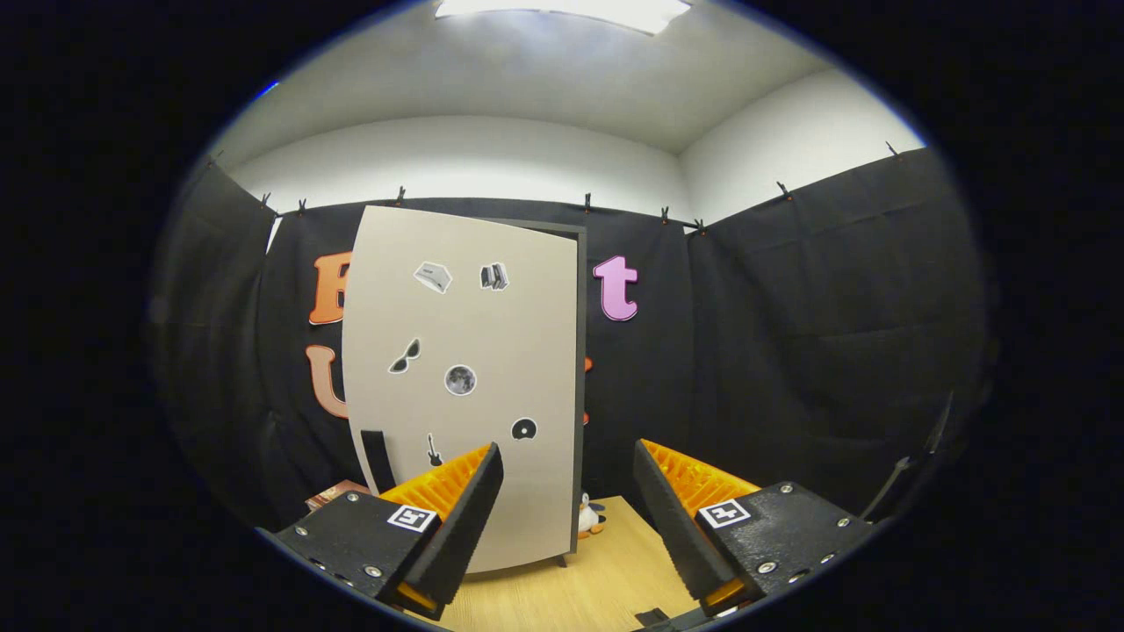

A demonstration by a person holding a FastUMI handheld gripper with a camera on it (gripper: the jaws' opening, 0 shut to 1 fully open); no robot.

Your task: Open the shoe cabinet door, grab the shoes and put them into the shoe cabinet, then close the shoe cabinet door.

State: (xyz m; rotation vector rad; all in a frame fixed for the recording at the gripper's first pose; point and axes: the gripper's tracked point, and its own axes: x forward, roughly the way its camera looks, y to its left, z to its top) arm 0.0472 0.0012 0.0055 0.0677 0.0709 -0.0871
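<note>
Closest to me, the hand-held gripper (566, 491) has its two fingers spread wide with nothing between them; they hang over the pale wooden tabletop (606, 588) just short of the tall beige shoe cabinet door (465, 377), a flat panel dotted with small black-and-white stickers. The left finger overlaps the door's lower edge in the view, though I cannot tell whether it touches. On the door's lower left sits a dark vertical handle strip (378, 461). Just right of the door's foot stands a small penguin-like toy (590, 516), and left of its foot something reddish-brown (338, 493) peeks out, too hidden to name. The door seems to stand slightly ajar from the dark cabinet frame (581, 351) behind its right edge. Shoes I cannot make out. I judge the door step is in hand; next calls for catching that handle or an edge and swinging.
</note>
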